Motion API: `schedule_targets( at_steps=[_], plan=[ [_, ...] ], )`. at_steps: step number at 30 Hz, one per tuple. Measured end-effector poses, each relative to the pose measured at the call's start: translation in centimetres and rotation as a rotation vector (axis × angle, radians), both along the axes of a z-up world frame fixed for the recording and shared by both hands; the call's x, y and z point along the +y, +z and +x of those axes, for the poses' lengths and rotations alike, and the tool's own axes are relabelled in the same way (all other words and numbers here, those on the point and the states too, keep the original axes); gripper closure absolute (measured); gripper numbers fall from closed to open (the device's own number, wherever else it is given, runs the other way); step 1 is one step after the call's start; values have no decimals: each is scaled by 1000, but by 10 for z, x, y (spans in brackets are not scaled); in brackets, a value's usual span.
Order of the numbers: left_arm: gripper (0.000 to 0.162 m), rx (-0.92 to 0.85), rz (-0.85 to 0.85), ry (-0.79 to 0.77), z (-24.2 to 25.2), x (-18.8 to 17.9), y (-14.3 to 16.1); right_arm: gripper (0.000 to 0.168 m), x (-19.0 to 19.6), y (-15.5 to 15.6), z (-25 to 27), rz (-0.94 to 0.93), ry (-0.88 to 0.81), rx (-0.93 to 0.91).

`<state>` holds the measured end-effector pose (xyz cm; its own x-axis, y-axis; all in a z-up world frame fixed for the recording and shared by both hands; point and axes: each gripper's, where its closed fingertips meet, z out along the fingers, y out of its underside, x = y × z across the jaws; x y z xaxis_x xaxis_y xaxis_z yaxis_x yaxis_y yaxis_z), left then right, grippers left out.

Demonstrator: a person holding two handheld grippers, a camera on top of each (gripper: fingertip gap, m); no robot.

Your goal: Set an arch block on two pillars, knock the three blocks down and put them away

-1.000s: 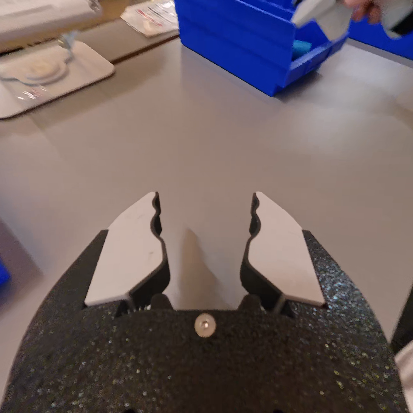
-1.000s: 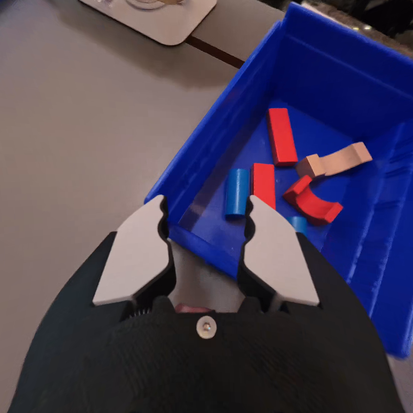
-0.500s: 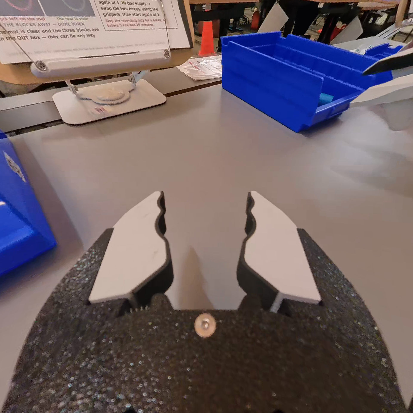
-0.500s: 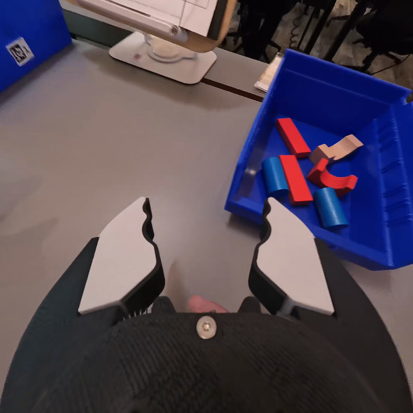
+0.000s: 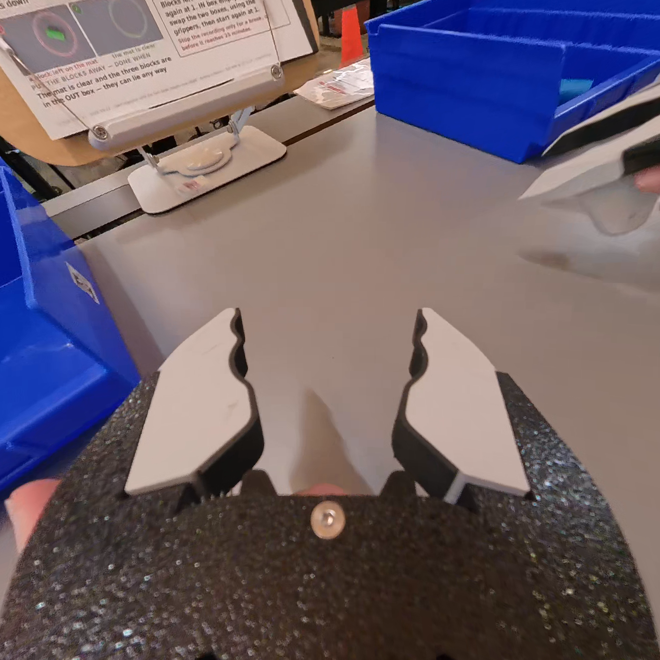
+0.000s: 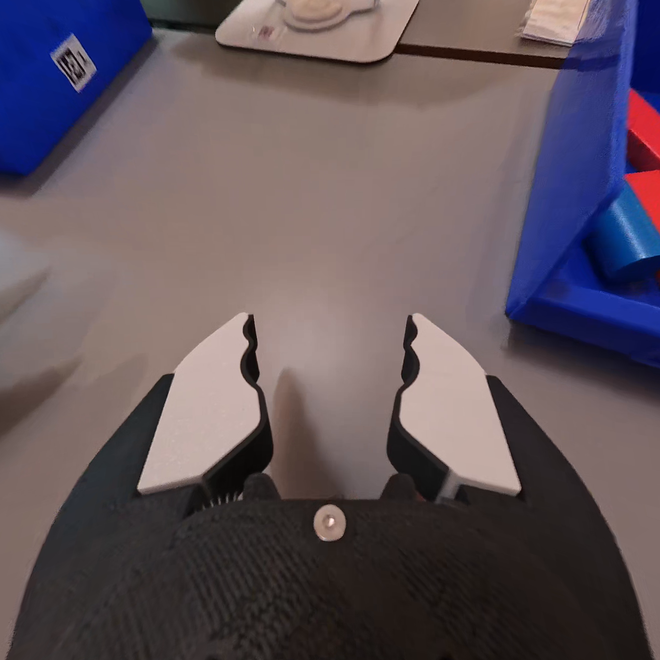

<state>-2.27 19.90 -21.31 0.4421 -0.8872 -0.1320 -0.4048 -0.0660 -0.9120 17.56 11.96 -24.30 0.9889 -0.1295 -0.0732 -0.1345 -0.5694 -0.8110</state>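
My left gripper (image 5: 328, 314) is open and empty, held low over the bare grey table (image 5: 357, 250). My right gripper (image 6: 330, 318) is open and empty over the same table; it also shows blurred at the right edge of the left wrist view (image 5: 589, 168). A blue bin (image 6: 571, 200) stands to the right of the right gripper and holds a blue cylinder (image 6: 621, 243) and red blocks (image 6: 646, 143). The same bin shows far right in the left wrist view (image 5: 464, 82). A second blue bin (image 5: 46, 357) sits close to the left of my left gripper.
A sheet holder on a white stand (image 5: 207, 168) stands at the table's back edge, with a printed sheet (image 5: 143, 53) on it. A clear packet (image 5: 339, 85) lies behind it. The second blue bin with a sticker shows at far left in the right wrist view (image 6: 53, 82).
My right gripper has drawn back from over the block bin and swung left over the bare table, opening wider. My left gripper has tilted up and its jaws have spread a little.
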Motion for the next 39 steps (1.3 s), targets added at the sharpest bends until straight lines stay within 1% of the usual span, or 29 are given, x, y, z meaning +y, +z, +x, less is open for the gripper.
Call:
schedule_targets(
  at_steps=[2, 4, 8, 9, 10, 11, 12, 14, 16, 17, 19, 22, 24, 26, 27, 29, 32, 34, 36, 39],
  plan=[
    [72, -37, -26, -9, 4, -2, 3, 89, 1, -9, 1, -53, 12, -70],
    [71, -75, -43, -14, 6, -2, 6, 98, 4, -14, -2, -58, 27, -81],
    [60, -32, -109, -88, 7, -11, -6, 78, 6, -26, 4, -105, 0, -112],
    [59, -23, -127, -92, 7, -11, -9, 69, 6, -30, 3, -122, 1, -117],
    [61, -25, -129, -73, 7, -9, -11, 64, 7, -33, 3, -130, -1, -124],
    [66, -31, -117, -55, 8, -7, -10, 61, 7, -36, 4, -132, -8, -137],
    [65, -42, -107, -52, 9, -6, -9, 56, 7, -39, 4, -137, -14, -146],
    [57, -94, -104, -76, 16, -12, -2, 46, 7, -44, 4, -169, -22, -171],
    [57, -142, -100, -100, 25, -18, 5, 40, 8, -42, 3, -160, -22, -204],
    [55, -151, -98, -70, 27, -16, 6, 37, 9, -42, 4, -161, -32, -210],
    [56, -138, -82, 19, 28, -6, 6, 33, 9, -42, 6, -167, -49, -206],
    [64, -99, -72, 180, 25, 11, 2, 27, 8, -47, 9, -189, -63, -157],
    [56, -53, -142, 173, 26, 9, -8, 26, 8, -49, 9, -201, -65, -125],
    [82, -58, -223, 199, 25, 14, -15, 25, 8, -52, 9, -212, -65, -94],
    [85, -56, -248, 214, 22, 18, -19, 24, 8, -53, 10, -219, -65, -78],
    [64, -40, -244, 217, 19, 22, -23, 27, 9, -56, 8, -229, -51, -39],
    [57, 25, -264, 195, 11, 19, -33, 27, 9, -56, 8, -229, -51, -37],
    [38, 50, -282, 196, 5, 20, -39, 27, 9, -55, 8, -229, -52, -38],
    [17, 64, -284, 242, -1, 28, -46, 27, 9, -55, 8, -226, -53, -47],
    [16, 132, -293, 276, -3, 33, -58, 32, 10, -54, 5, -222, -40, -41]
  ],
)
